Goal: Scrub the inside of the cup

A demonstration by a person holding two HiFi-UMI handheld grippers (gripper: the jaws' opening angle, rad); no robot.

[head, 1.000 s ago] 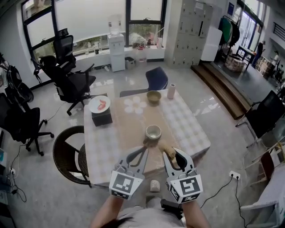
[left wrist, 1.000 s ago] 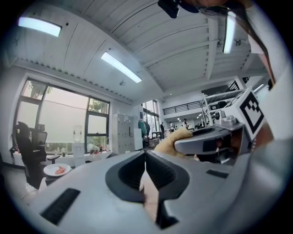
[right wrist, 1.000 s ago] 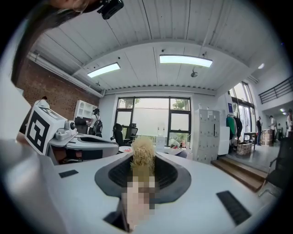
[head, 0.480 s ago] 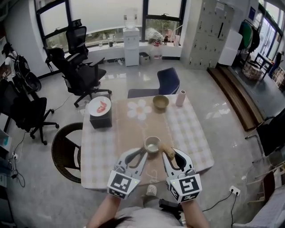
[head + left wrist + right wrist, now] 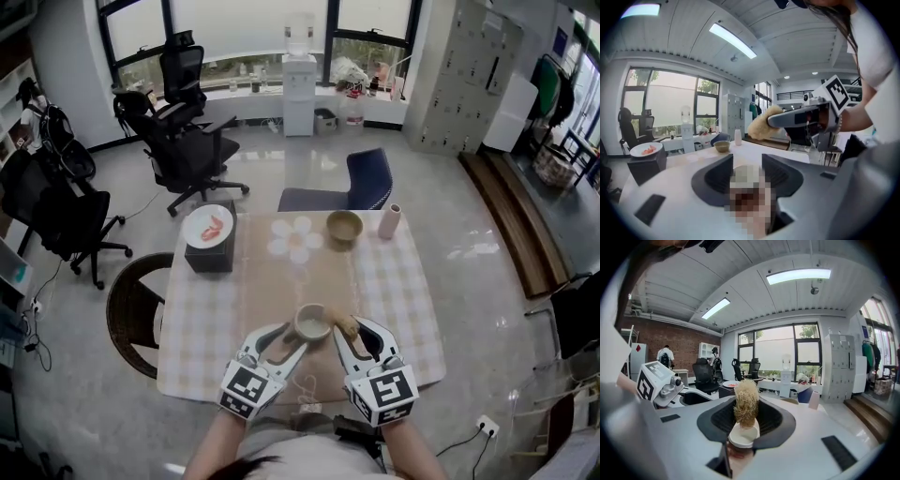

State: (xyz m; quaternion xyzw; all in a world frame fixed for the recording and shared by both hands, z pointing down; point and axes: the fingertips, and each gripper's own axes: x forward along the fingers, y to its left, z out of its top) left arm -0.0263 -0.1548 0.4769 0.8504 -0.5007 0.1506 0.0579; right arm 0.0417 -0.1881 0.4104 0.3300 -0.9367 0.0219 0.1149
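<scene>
Clamped shut in the fingers of the right gripper (image 5: 746,405): a brush (image 5: 746,398), white stub end toward the camera, tan bristly head poking out past the tips. On the left gripper (image 5: 747,161), fingers apart and opening at this moment; a mosaic patch over the gap, so no telling what lies there. Seen from the head view, right at the left fingertips and just beside the brush head: the cup (image 5: 312,322), pale, mouth up, above the near part of the tabletop (image 5: 403,281); touching those fingertips or not, impossible to tell. Farther back on the checked cloth, a bowl (image 5: 344,225) and a pale cylinder (image 5: 389,221) near the far edge. At the far left corner, a plate (image 5: 210,225) on a dark box (image 5: 208,255).
</scene>
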